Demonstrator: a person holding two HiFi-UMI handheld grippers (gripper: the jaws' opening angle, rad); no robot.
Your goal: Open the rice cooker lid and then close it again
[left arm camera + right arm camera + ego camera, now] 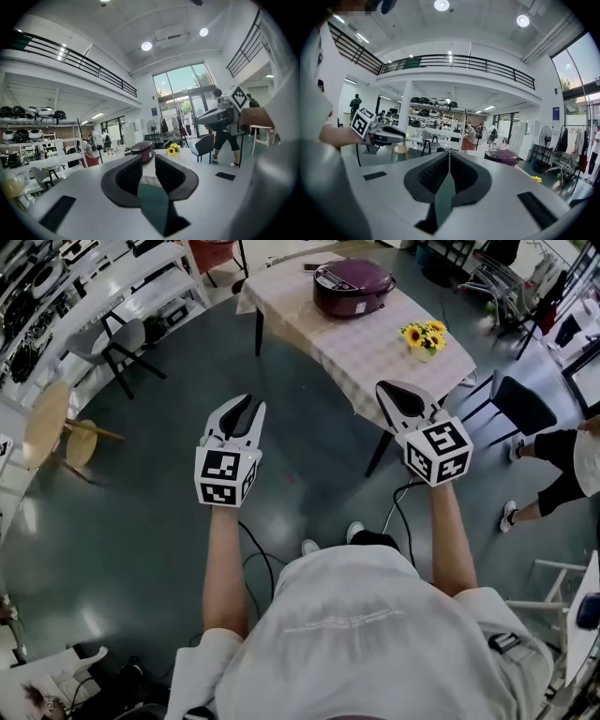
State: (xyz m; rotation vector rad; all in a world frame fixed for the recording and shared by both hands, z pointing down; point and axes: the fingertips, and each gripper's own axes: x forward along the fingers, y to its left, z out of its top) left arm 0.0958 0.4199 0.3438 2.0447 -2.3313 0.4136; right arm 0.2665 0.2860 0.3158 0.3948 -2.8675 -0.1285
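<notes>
Rice cooker [353, 287] is sitting at top centre, well apart from both, nearer the right gripper [397, 392], jaws pressed together, than the left gripper [246, 409], jaws spread and empty

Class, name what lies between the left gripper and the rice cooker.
Head view: only bare floor, then tablecloth, between left gripper and rice cooker.

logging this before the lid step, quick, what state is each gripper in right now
left gripper: open, nothing between the jaws
right gripper: closed, holding nothing
</notes>
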